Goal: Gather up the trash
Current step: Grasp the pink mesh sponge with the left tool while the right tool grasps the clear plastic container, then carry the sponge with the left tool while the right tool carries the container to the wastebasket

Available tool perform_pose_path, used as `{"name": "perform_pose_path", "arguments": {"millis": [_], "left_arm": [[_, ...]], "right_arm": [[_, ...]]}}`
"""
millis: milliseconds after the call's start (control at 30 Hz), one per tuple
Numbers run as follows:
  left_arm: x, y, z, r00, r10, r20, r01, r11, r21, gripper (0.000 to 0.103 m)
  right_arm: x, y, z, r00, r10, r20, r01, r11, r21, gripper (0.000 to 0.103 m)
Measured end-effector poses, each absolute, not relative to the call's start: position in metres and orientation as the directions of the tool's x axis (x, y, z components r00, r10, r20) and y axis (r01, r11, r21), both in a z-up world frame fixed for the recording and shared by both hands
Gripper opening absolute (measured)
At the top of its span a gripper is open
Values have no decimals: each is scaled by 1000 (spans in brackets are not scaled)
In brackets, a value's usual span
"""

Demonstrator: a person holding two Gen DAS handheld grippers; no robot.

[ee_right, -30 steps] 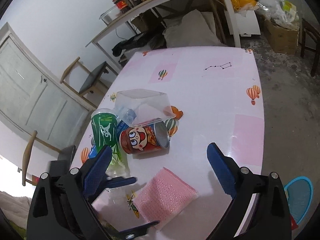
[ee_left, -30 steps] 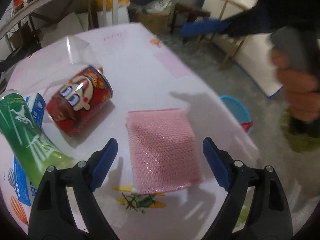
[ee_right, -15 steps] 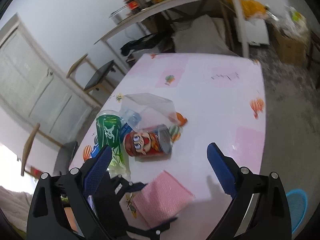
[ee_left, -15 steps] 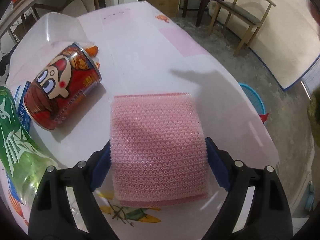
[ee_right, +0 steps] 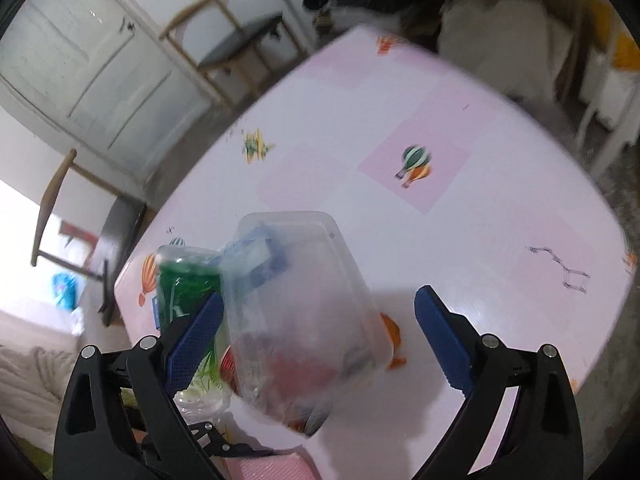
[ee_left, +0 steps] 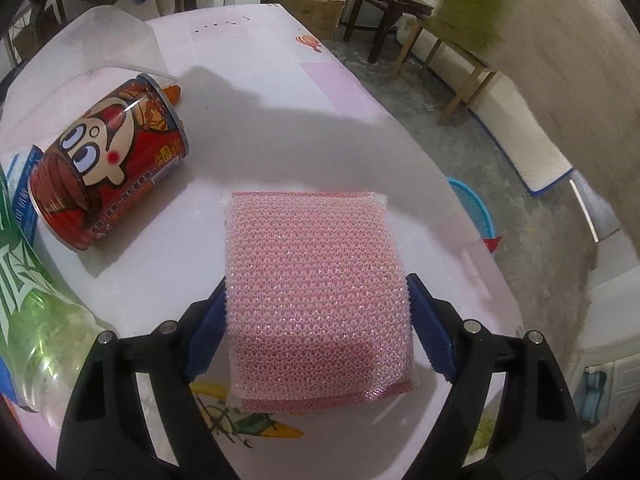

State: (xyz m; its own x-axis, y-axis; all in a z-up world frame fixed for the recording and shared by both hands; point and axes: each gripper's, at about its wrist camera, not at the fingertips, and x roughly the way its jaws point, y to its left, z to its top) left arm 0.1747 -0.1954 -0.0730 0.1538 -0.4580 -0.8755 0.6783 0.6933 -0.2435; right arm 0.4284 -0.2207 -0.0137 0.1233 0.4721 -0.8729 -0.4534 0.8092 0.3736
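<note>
A pink mesh sponge pad (ee_left: 316, 296) lies on the pink table (ee_left: 280, 80). My left gripper (ee_left: 316, 320) has its blue pads (ee_left: 206, 334) against both side edges of the pad. A red cartoon can (ee_left: 108, 164) lies on its side at the left, next to a green bottle (ee_left: 28, 300) and a blue packet (ee_left: 24, 188). My right gripper (ee_right: 316, 344) is open, low over a clear plastic tub (ee_right: 304, 312) that sits upside down over the can (ee_right: 292, 376), with the green bottle (ee_right: 184, 292) beside it.
A blue basket (ee_left: 474, 208) stands on the floor past the table's right edge. Wooden chairs (ee_left: 404, 20) and boxes stand behind. In the right wrist view, a chair (ee_right: 236, 52) and white door (ee_right: 80, 60) are beyond the table's far side.
My left gripper has moved forward and closed in on the pink pad. My right gripper has dropped and swung toward the clear tub, now between its fingers.
</note>
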Motion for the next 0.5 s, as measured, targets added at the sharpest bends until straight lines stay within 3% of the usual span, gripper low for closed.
{"name": "perform_pose_path", "arguments": {"millis": [233,500], "left_arm": [[173,-189,-72,112,-502,-858,680,668,-302,79],[179,-188,-74,86,-530,-843,679,651,-340,79]], "right_arm": [[469,-209,-57,-108,482,-869,-415,773,480,93],[462,-192,-52,-200,518,-832,-478,689,544,93]]}}
